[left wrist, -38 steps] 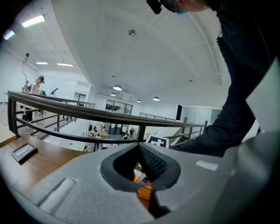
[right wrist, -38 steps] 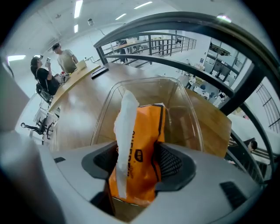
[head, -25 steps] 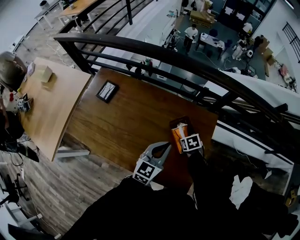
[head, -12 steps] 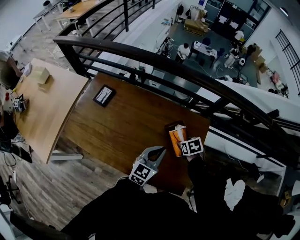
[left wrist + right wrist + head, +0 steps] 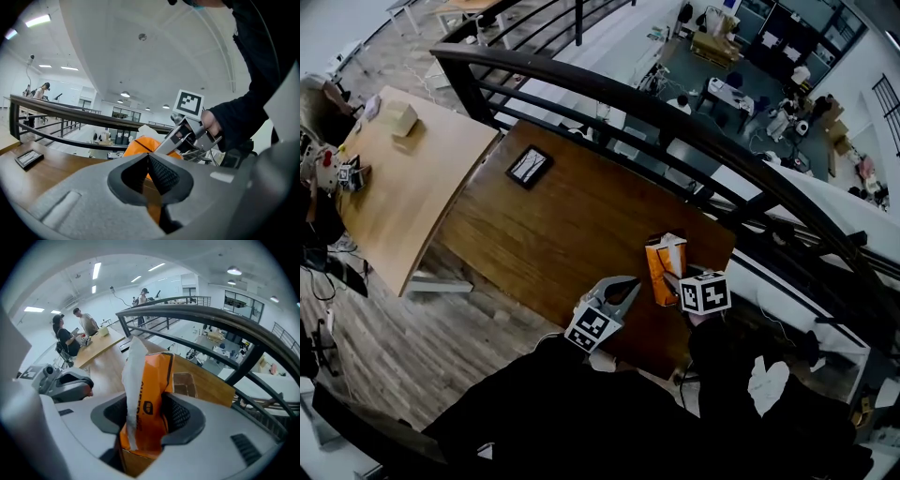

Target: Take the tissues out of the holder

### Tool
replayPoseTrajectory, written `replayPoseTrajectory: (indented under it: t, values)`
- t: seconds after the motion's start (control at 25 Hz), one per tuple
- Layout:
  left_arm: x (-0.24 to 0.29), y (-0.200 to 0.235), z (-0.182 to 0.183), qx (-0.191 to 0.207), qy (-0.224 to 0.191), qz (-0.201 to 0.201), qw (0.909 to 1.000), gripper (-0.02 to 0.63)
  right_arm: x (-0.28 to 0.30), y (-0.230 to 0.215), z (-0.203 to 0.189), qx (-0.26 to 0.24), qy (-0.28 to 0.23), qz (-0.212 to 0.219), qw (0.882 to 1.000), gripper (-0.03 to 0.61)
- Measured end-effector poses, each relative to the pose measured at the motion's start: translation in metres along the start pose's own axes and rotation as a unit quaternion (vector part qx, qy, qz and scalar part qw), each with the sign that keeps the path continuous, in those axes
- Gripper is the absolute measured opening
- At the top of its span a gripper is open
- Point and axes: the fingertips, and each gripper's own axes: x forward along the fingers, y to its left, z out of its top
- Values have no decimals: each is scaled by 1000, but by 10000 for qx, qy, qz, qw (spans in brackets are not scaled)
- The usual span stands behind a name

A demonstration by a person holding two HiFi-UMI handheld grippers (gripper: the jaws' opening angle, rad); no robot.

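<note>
My right gripper (image 5: 145, 416) is shut on an orange tissue pack (image 5: 152, 394) and holds it above the dark wooden table (image 5: 553, 234). A white tissue (image 5: 133, 366) sticks out of the pack's top. Beyond the pack, the brown open holder (image 5: 184, 383) stands on the table. In the head view the pack (image 5: 664, 270) is near the table's right end, with the right gripper (image 5: 675, 281) at its near side. My left gripper (image 5: 623, 289) hovers just to the left of the pack, shut and with nothing in it. From the left gripper (image 5: 149, 157) the pack (image 5: 140, 145) shows straight ahead.
A black-framed flat object (image 5: 529, 167) lies at the table's far left. A black railing (image 5: 675, 112) runs along the far edge, with a drop to a lower floor behind it. A lighter table (image 5: 394, 187) with people at it stands to the left.
The right gripper has lifted the orange pack up out of the brown holder. The left gripper stayed shut beside it. The head camera has shifted a little.
</note>
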Motion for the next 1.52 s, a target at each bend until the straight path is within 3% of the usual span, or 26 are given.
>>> replayPoseTrajectory:
  t: [0.6,1.08,1.52]
  values:
    - [-48,54,-13,-112,-26,585,9982,9,50,99,26,-698,163,473,9963,212]
    - [-78,98,-46,-332,97,965,9947,9,105,126,19,-956,507,397,9933,213]
    - [-83,122,-95,-382,562,1074,9919,8,158,137,-3,-1217,929,153,9881,213]
